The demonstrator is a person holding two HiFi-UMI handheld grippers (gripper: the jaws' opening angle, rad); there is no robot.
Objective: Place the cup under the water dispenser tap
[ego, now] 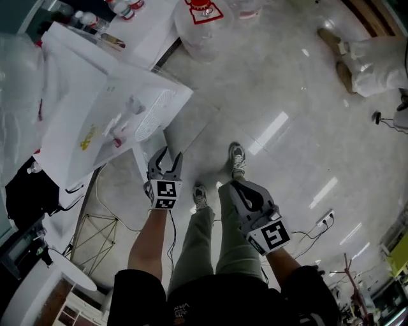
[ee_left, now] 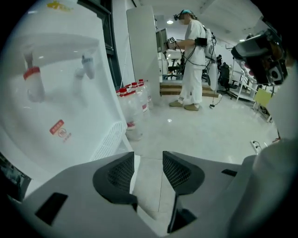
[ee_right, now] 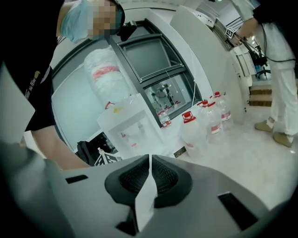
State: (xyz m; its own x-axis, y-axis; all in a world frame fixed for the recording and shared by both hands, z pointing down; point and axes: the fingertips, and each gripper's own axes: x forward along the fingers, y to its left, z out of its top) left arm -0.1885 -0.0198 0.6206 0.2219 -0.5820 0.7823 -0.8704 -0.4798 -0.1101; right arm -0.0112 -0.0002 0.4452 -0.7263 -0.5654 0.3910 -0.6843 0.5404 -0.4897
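Observation:
The white water dispenser (ego: 95,108) stands at the left, its two taps (ego: 121,124) over a grilled drip tray. In the left gripper view the dispenser (ee_left: 60,107) fills the left side, with a red tap (ee_left: 31,76) and a paler tap (ee_left: 86,67). My left gripper (ego: 171,155) hangs open and empty just right of it (ee_left: 148,162). My right gripper (ego: 234,184) is lower right, away from the dispenser. Its jaws (ee_right: 150,165) are shut on a thin white edge (ee_right: 145,197), seemingly the cup's wall; the cup's body is hidden. The dispenser (ee_right: 128,123) shows far off.
Several large water bottles (ego: 201,19) with red caps stand on the floor beyond the dispenser (ee_left: 135,100) (ee_right: 195,130). A person in white (ee_left: 193,60) stands farther off. My own legs and shoes (ego: 237,159) are below. A black bag (ego: 29,191) sits left.

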